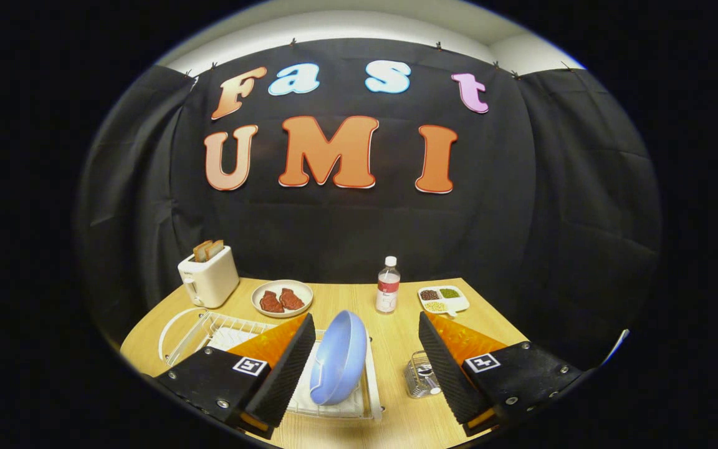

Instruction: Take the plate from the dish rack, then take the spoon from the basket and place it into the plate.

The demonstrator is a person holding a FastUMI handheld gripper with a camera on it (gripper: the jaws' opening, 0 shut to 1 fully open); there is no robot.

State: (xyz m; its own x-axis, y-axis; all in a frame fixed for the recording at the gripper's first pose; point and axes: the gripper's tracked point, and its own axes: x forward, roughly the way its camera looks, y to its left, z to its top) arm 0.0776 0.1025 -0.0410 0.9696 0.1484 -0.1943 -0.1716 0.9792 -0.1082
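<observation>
A light blue plate (338,358) stands on edge in the white wire dish rack (234,329) on the wooden table. My gripper (366,349) hangs above the rack's right end, open wide, with the plate between the fingers and nearer the left finger (287,368); neither finger touches it. A small wire basket (420,376) stands on the table just inside the right finger (445,368), which partly hides it. A pale spoon end (435,391) pokes out at the basket's base.
Beyond the fingers, a white toaster (209,276) with bread stands far left. A plate with meat pieces (282,298), a clear bottle (387,285) and a divided snack tray (443,299) line the table's back. Bare tabletop (390,349) lies between rack and basket.
</observation>
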